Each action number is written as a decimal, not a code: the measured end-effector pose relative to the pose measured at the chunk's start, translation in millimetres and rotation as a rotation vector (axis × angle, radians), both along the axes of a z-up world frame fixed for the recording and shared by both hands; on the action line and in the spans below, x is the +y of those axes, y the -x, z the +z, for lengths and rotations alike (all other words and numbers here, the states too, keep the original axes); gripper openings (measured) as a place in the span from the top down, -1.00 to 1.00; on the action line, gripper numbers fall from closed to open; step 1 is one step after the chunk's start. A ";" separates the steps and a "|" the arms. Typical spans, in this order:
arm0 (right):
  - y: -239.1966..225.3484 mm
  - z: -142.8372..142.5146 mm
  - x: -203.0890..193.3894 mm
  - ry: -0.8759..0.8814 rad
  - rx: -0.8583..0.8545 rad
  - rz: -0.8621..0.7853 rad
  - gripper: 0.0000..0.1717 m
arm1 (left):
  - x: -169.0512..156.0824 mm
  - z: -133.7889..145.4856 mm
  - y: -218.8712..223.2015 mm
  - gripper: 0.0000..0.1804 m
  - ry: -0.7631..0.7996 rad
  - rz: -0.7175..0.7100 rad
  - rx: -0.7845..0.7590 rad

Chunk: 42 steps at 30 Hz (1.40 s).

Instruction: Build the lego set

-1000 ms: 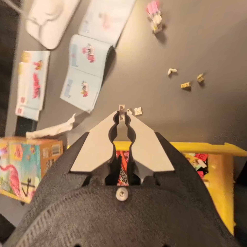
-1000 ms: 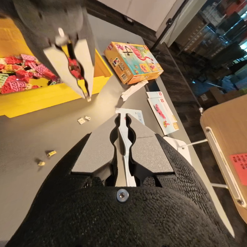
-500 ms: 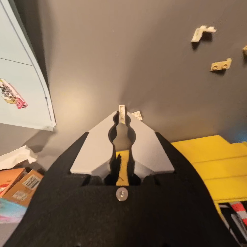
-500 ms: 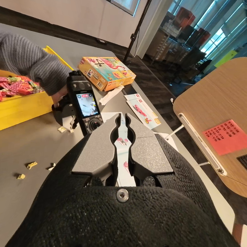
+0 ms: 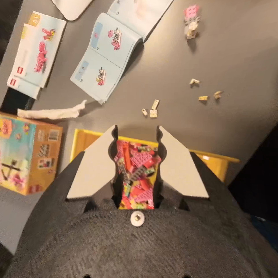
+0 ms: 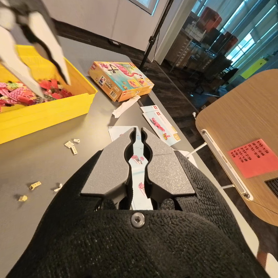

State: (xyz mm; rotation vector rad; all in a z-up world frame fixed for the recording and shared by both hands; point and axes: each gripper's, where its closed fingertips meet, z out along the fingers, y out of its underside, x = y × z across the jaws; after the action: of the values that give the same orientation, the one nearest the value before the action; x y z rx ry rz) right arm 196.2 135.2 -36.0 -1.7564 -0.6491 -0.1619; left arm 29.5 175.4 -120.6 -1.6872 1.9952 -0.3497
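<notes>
My left gripper [image 5: 136, 127] is open and empty above the far rim of the yellow bin [image 5: 90, 132], which holds pink and red bricks [image 5: 135, 165]. It also shows in the right wrist view [image 6: 54, 90] over the bin [image 6: 45, 112]. A long white plate [image 5: 155, 104] lies on the grey table beside a square white plate [image 5: 153, 113] and a small white piece [image 5: 144, 111]; they also show in the right wrist view [image 6: 73, 150]. My right gripper [image 6: 138, 128] is shut with nothing in it, above the open instruction booklet [image 6: 118, 132].
A partly built pink model [image 5: 191, 19] stands far off. Tan pieces [image 5: 203, 98] lie to the right. The set's box [image 5: 22, 158], a white paper scrap [image 5: 49, 112] and closed booklets [image 5: 34, 49] lie left. A wooden tabletop [image 6: 240, 120] stands beside the table's edge. Tip to tip, the grippers are about 20 centimetres apart. The right gripper is farther from the square white plate [image 5: 153, 113], some 25 centimetres, than the left, some 15 centimetres. Look for it in the right wrist view [image 6: 69, 144] too.
My left gripper held the long white plate at its tips, went down to the table, opened and let it go beside the other white pieces, then rose back over the bin. The right gripper stayed shut.
</notes>
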 end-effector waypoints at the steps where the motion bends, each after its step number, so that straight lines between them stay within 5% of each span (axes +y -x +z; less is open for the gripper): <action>1: -2.1 -0.3 0.4 0.002 0.000 -0.010 0.95 | -6.6 1.5 15.1 0.44 0.028 0.014 -0.015; 5: -1.8 -0.8 1.6 0.005 -0.018 -0.026 0.95 | -35.9 -48.8 68.0 0.48 0.099 -0.022 0.142; 9: 3.3 -4.9 6.0 0.024 -0.038 -0.021 0.95 | -38.3 -105.2 98.7 -0.02 0.043 -0.036 0.314; 13: 13.1 -10.1 12.0 0.046 -0.057 0.001 0.95 | -45.9 -125.6 100.7 0.13 0.100 -0.070 0.322; 18: 24.8 -17.5 18.6 0.076 -0.087 0.028 0.95 | -51.7 -137.5 101.4 0.56 0.169 -0.117 0.338; 23: 27.5 -19.8 20.1 0.086 -0.104 0.027 0.95 | -46.0 -137.5 102.8 0.76 0.185 -0.122 0.326; 28: 26.6 -21.3 20.9 0.093 -0.110 0.019 0.95 | -20.6 -134.4 108.2 0.71 0.121 -0.050 0.307; 32: 26.6 -22.2 21.4 0.097 -0.113 0.018 0.95 | -37.6 -124.5 105.0 0.67 0.183 -0.116 0.216; 42: 28.8 -22.1 21.2 0.095 -0.115 0.026 0.95 | -32.8 -135.7 109.9 0.91 0.122 -0.136 0.260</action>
State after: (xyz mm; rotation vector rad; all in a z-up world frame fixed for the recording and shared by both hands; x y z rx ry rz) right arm 167.3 156.4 -58.1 -1.8392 -0.7739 -0.2180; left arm -80.5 142.6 -256.3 -1.7501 2.3284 -0.3187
